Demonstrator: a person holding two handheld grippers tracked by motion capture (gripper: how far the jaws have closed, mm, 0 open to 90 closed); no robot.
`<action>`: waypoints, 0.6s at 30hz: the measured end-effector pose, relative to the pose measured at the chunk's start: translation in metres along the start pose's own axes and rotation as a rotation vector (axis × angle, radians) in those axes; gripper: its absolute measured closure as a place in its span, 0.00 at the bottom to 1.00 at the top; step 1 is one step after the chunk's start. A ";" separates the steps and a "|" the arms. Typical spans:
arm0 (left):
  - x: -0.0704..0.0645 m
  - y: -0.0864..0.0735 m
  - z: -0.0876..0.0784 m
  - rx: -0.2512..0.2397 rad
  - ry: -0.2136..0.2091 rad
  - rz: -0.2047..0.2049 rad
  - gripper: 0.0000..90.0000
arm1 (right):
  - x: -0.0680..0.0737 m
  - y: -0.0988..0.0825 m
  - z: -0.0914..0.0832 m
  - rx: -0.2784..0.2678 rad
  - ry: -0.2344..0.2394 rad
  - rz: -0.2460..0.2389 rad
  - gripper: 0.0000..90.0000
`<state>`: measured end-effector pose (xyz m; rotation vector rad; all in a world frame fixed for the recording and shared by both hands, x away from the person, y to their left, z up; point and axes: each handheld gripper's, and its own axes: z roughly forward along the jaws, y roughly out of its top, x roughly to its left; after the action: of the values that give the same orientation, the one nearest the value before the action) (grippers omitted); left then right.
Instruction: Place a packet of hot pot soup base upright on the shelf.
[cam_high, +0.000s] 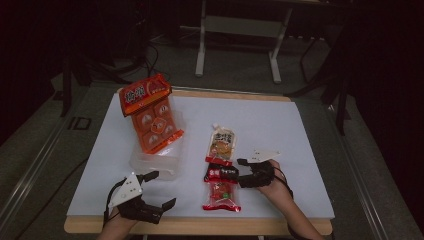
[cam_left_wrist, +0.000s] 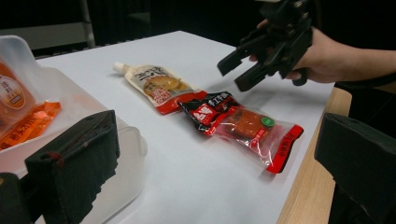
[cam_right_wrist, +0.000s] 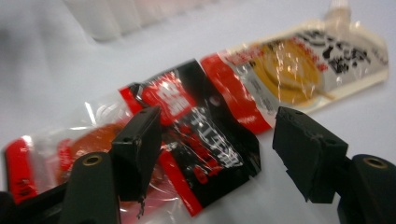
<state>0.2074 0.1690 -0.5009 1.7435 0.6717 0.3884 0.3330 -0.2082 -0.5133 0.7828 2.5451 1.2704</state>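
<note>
A dim room with metal frame legs is being seen behind the white table (cam_high: 280, 125), on which everything is laid out. The red and black snack packet (cam_high: 221, 186) is lying flat near the front edge, its black end just touching the foot of the pale spouted sauce pouch (cam_high: 221, 145) beyond it. Further left, a clear plastic container (cam_high: 155, 161) is being used to hold orange packets (cam_high: 156, 125) that stick up out of it.

The packet is being approached by the right gripper (cam_high: 242, 173), which is being held just beside its black end. In the right gripper view the jaws are standing apart, one on either side of that end, with no pad yet pressing on the wrapper. The left gripper (cam_high: 161, 189) is being held open near the front of the container, with nothing between its jaws.

The step in hand is judged to be the pick-up of the packet. For the next move, the jaws would need to be lowered around the crinkled black end and closed on it without the sauce pouch being caught.
</note>
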 end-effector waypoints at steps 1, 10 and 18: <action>0.000 0.000 0.000 0.001 -0.001 0.003 0.01 | -0.002 -0.001 0.003 0.009 -0.004 0.004 0.36; 0.000 -0.002 0.004 0.014 -0.010 -0.007 0.01 | -0.004 -0.010 0.019 0.083 0.007 0.037 0.32; -0.001 -0.002 0.006 0.014 -0.018 -0.006 0.01 | -0.002 -0.011 0.023 0.112 0.012 0.036 0.42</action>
<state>0.2092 0.1643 -0.5045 1.7562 0.6686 0.3637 0.3401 -0.1986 -0.5364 0.8487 2.6425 1.1548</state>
